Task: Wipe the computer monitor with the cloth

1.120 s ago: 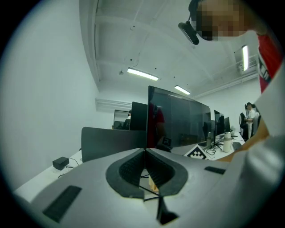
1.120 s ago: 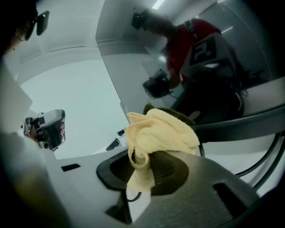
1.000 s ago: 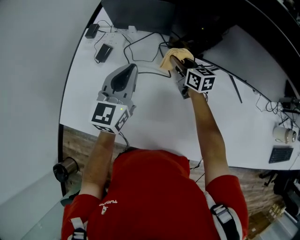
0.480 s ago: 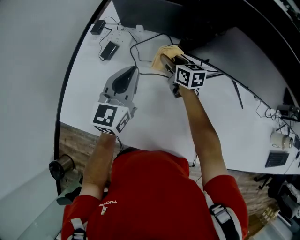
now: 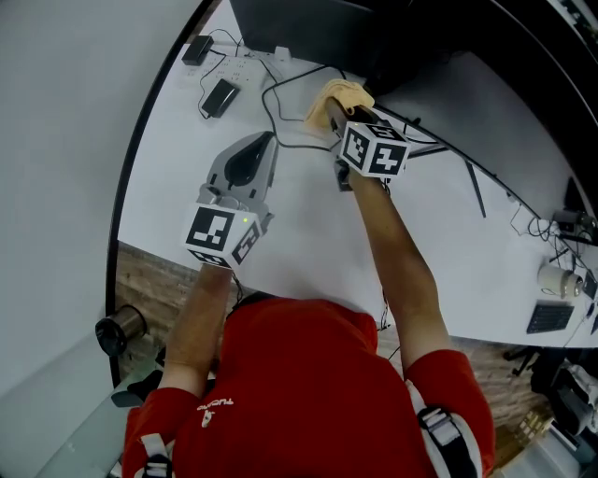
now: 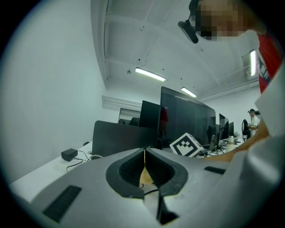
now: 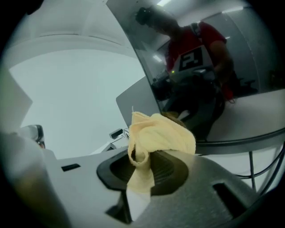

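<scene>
The yellow cloth (image 7: 161, 133) is gripped by the right hand-held gripper (image 7: 147, 167); its jaws are closed on a bunched fold, and the rest of the fabric is puffed out above the pads; in the head view the cloth (image 5: 340, 93) is seen at the tip of that hand-held gripper (image 5: 332, 109), raised to the lower edge of the dark computer monitor (image 5: 308, 26); whether fabric and screen are touching cannot be told. The glossy screen (image 7: 222, 49) is filled with a reflection of the person in red. The left hand-held gripper (image 5: 260, 142) is held low over the white surface (image 5: 308, 238), well apart from the monitor; in its own view the jaws of this hand-held gripper (image 6: 144, 153) are shut tip to tip with nothing gripped. A black cable (image 5: 280, 89) is looped across the surface beside the cloth; a dark adapter (image 5: 220, 96) is laid near the far left corner; a mug (image 5: 559, 277) is placed at the far right.
</scene>
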Available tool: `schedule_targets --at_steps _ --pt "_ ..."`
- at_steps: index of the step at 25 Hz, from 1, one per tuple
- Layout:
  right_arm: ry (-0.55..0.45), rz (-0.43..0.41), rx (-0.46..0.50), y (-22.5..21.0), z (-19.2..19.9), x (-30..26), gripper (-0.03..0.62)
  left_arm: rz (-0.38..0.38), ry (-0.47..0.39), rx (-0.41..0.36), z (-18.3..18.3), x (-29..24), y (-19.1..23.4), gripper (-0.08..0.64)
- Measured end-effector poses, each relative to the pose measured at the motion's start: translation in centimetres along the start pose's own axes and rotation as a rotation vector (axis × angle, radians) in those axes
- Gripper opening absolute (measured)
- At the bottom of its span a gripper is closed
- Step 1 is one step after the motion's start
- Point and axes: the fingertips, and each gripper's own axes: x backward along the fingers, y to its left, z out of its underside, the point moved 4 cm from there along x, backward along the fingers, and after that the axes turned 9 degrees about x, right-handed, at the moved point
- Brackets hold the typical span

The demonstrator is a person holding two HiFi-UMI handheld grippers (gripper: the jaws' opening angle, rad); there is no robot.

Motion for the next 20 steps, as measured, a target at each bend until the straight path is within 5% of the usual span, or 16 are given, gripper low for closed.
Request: schedule_targets --at_steps 5,13,20 --pt "-0.046 -0.009 -0.103 0.5 -1.5 0.5 0.077 0.001 -0.004 0.008 0.1 0.0 0.0 0.009" --pt "-0.118 0.093 0.116 0.9 -3.7 1.3 0.078 0.003 -0.002 0.017 0.3 0.1 0.2 0.009" --pt "-0.161 0.189 0.094 1.1 -5.1 1.8 0.074 0.01 -0.015 0.023 -0.1 0.1 0.2 0.009"
